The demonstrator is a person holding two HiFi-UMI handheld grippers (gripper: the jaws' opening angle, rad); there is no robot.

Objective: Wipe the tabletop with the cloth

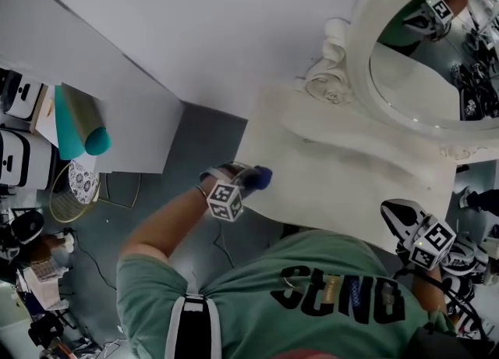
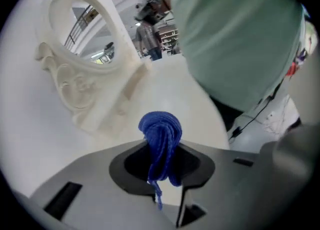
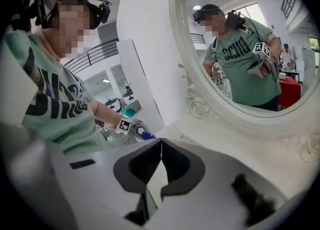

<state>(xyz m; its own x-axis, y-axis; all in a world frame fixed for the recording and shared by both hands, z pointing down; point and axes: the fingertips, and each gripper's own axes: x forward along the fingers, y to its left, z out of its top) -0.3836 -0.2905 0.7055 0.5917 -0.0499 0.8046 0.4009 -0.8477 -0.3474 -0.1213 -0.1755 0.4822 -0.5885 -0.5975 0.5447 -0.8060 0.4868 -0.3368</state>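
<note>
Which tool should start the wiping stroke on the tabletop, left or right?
Left. The left tool is shut on the blue cloth at the tabletop edge; the right tool is shut and empty.

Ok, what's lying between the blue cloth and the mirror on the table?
Nothing loose. In the head view only bare white tabletop runs from the cloth in the left gripper to the mirror.

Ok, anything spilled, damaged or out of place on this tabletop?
Nothing stands out. The white tabletop shows no spill, the mirror stands upright at its back, and the blue cloth is bunched between the jaws of the left gripper by the table's edge. The right gripper is shut and empty.
</note>
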